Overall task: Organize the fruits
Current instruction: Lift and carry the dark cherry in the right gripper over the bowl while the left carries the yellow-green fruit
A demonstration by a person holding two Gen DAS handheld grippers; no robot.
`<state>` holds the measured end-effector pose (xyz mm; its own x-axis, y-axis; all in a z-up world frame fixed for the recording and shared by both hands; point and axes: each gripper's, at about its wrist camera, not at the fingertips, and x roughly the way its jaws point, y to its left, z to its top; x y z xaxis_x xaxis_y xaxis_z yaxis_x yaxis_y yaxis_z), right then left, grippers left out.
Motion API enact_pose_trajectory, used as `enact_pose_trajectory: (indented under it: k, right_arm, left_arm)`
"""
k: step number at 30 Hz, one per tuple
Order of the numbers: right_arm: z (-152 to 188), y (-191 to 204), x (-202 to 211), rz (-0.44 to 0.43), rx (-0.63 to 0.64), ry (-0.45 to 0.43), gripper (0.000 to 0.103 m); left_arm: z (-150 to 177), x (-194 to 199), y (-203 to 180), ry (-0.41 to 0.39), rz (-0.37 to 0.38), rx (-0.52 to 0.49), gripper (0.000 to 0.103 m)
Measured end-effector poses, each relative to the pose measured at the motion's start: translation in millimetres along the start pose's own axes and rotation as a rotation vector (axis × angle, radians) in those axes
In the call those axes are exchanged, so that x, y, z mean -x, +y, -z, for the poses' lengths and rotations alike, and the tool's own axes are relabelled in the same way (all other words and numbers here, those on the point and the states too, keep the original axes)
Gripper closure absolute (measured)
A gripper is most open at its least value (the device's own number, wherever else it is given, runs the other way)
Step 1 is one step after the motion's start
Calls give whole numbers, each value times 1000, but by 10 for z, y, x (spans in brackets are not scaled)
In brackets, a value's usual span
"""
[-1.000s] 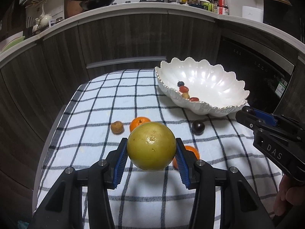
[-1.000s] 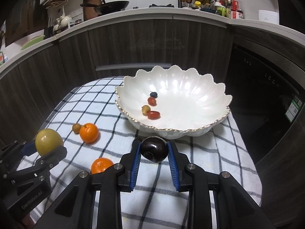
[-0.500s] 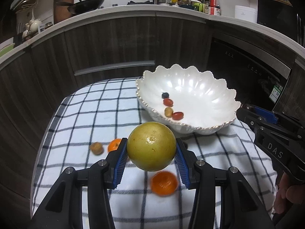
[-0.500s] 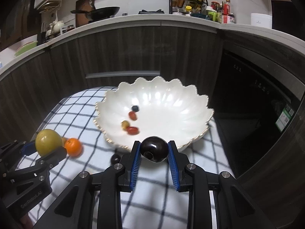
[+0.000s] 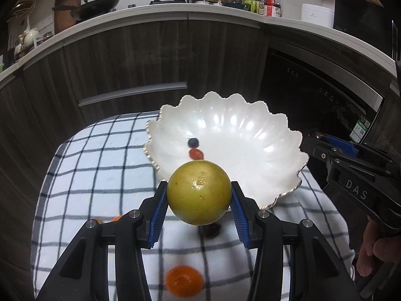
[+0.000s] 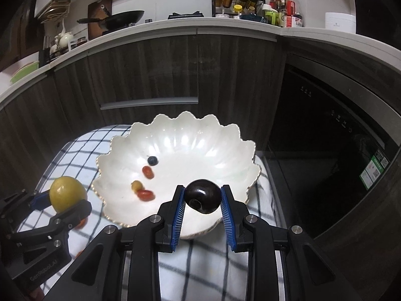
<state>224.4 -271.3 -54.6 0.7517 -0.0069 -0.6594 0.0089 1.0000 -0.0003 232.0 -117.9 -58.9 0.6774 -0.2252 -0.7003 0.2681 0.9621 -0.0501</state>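
Observation:
My left gripper (image 5: 199,195) is shut on a large yellow-green citrus fruit (image 5: 199,192) and holds it above the cloth at the near rim of the white scalloped bowl (image 5: 250,130). My right gripper (image 6: 202,199) is shut on a dark purple plum (image 6: 202,199), raised over the bowl's (image 6: 200,135) near rim. In the bowl lie a blueberry (image 6: 152,160), two red cherry tomatoes (image 6: 147,171) and a small yellow fruit (image 6: 136,185). An orange (image 5: 184,281) and another dark fruit (image 5: 211,229) lie on the cloth below my left gripper.
A blue-checked white cloth (image 5: 100,165) covers the small table. Dark wood cabinets (image 6: 150,70) stand behind it, and a dark built-in appliance (image 6: 325,150) is at the right. The left gripper also shows in the right wrist view (image 6: 67,198).
Both grippers have risen and moved forward toward the bowl with their fruits. The plum now hangs over the bowl's near rim; the citrus has reached the bowl's edge.

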Motion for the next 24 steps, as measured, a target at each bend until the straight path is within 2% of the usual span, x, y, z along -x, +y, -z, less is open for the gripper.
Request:
enact_pose_trajectory:
  k: [7, 24]
  right_arm:
    - [-143, -123, -147, -18, 15, 1, 73]
    - [-294, -241, -610, -24, 78, 63, 73]
  left_arm:
    - [-92, -187, -150, 24, 43, -13, 56]
    - [-165, -601, -361, 89, 77, -34, 56]
